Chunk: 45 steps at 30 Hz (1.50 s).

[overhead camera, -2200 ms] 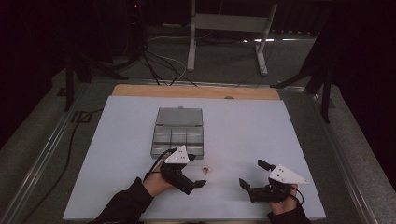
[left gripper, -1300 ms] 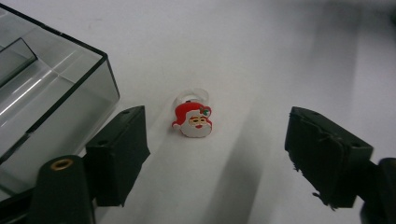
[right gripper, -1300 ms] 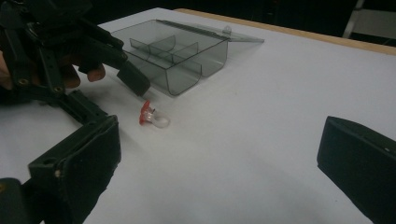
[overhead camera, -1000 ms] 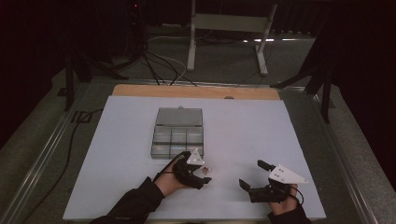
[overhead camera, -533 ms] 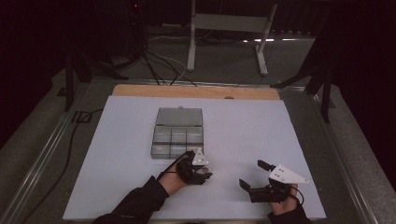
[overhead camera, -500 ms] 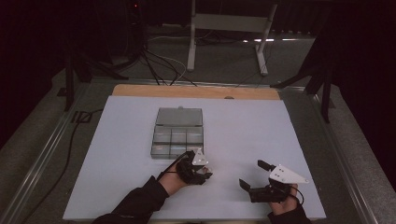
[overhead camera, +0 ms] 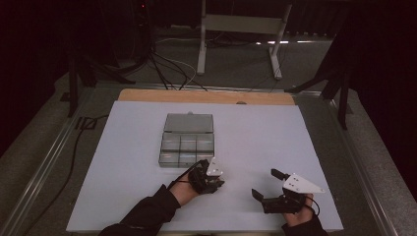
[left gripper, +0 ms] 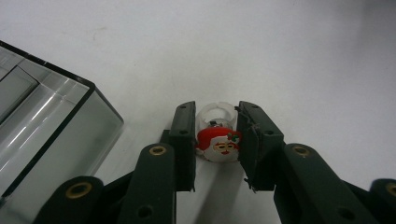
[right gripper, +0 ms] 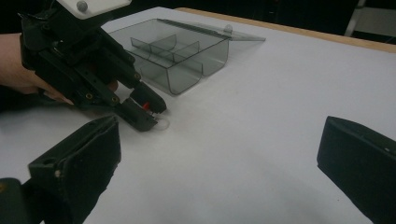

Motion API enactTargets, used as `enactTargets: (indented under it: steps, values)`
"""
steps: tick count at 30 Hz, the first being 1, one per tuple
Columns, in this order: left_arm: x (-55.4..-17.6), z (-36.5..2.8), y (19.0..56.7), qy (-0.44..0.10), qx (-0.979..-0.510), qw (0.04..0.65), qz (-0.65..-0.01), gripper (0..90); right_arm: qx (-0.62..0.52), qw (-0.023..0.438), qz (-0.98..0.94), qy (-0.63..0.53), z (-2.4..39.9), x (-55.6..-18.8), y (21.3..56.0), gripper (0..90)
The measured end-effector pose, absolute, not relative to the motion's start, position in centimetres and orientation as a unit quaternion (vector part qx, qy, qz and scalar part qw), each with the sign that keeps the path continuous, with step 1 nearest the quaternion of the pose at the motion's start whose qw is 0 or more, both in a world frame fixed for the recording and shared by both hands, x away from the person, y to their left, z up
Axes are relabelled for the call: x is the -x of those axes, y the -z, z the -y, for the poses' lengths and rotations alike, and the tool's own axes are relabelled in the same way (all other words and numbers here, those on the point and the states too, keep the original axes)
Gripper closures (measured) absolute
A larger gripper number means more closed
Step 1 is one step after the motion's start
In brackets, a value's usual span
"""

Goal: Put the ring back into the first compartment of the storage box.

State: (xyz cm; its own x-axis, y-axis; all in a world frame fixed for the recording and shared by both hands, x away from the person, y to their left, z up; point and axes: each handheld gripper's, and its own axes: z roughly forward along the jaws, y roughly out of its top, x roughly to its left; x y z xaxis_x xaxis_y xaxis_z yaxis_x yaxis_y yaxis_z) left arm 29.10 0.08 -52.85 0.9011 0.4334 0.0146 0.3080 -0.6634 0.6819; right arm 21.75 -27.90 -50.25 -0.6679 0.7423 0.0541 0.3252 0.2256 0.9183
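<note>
Left claw (left gripper: 215, 140): jaws have just been closing, now pinching the Santa ring (left gripper: 218, 142) on the white table (overhead camera: 275, 132), just beside the open box (overhead camera: 187, 142).
Right claw (overhead camera: 269, 184): spread wide, empty, resting well apart.
Doing it well: keep the pinch square on the ring's sides, lift straight up, clear the box wall before moving over a compartment.

Hidden bits around the compartment box

From above, my left gripper (overhead camera: 210, 178) covers the Santa ring (left gripper: 218, 141); the compartment box (left gripper: 42, 135) is edge-cropped.
</note>
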Motion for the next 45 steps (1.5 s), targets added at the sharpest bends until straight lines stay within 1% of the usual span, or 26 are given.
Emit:
enactTargets:
  steps: [8, 13, 26, 45]
  values:
    - [-29.2, -0.3, 52.6, -0.088, -0.905, 0.363, -0.204, 73.2, -0.352, 0.206, -0.755, -0.513, 27.9, -21.7, 50.2, 0.0]
    - [-29.1, -0.4, 52.1, -0.081, -0.904, 0.368, -0.202, 73.3, -0.353, 0.205, -0.756, -0.513, 27.9, -21.7, 50.2, 0.0]
    - [-28.5, -0.9, 51.1, -0.082, -0.906, 0.367, -0.194, 73.4, -0.353, 0.206, -0.754, -0.514, 27.9, -21.7, 50.2, 0.0]
    - [-28.9, -2.5, 49.4, -0.087, -0.897, 0.380, -0.209, 73.4, -0.353, 0.204, -0.755, -0.514, 27.9, -21.7, 50.2, 0.0]
